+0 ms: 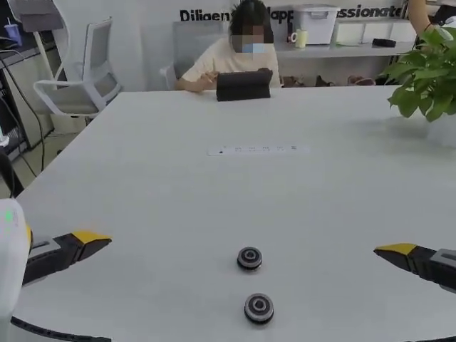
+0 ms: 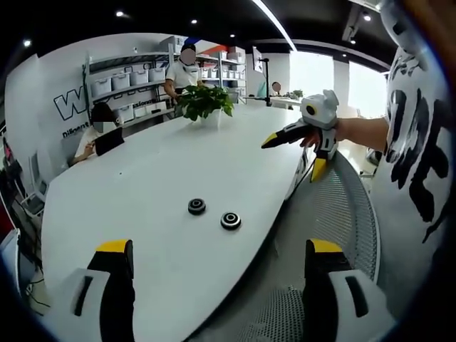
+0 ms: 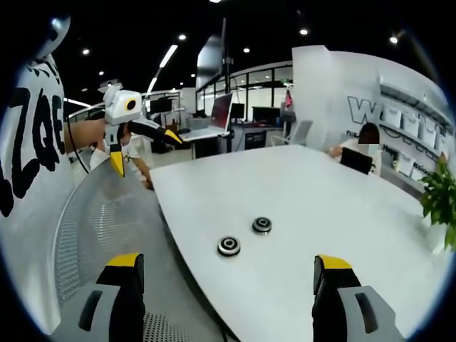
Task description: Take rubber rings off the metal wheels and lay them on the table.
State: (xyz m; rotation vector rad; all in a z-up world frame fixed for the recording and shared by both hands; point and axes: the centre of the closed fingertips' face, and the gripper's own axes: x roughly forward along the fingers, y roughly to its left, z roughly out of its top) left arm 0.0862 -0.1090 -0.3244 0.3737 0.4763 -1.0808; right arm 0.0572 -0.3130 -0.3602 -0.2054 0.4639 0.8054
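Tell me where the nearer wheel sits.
Head view: the nearer wheel lies low centre on the table, close to its front edge, just in front of the other wheel.

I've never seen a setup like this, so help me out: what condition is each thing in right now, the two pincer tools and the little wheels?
Left gripper: open, holding nothing.
Right gripper: open, holding nothing.
Near wheel: lying flat on the table, dark rubber ring on it, untouched.
Far wheel: lying flat, dark rubber ring on it, apart from the near wheel.
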